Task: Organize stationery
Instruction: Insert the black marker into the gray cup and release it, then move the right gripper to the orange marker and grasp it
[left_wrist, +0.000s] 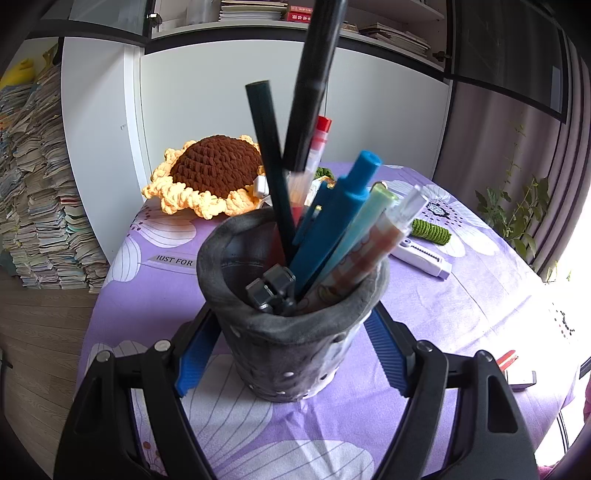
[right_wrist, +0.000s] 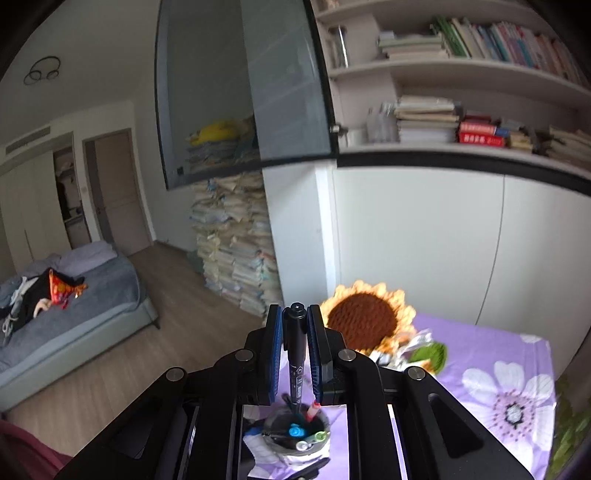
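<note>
A grey felt pen holder (left_wrist: 295, 332) stands on the purple flowered tablecloth (left_wrist: 461, 314), holding several pens: blue, teal, a red-capped one and black ones. My left gripper (left_wrist: 291, 350) has its blue pads against both sides of the holder. My right gripper (right_wrist: 294, 332) is shut on a black marker (right_wrist: 295, 350), held upright above the holder (right_wrist: 295, 432). In the left wrist view the marker (left_wrist: 314, 85) comes down from the top, its tip just above the pens.
A crocheted sunflower (left_wrist: 210, 173) lies at the table's far edge. A white utility knife (left_wrist: 421, 258) and a green crocheted piece (left_wrist: 430, 230) lie to the right. A red item (left_wrist: 506, 360) sits near the right edge. Stacked books stand on the floor at left.
</note>
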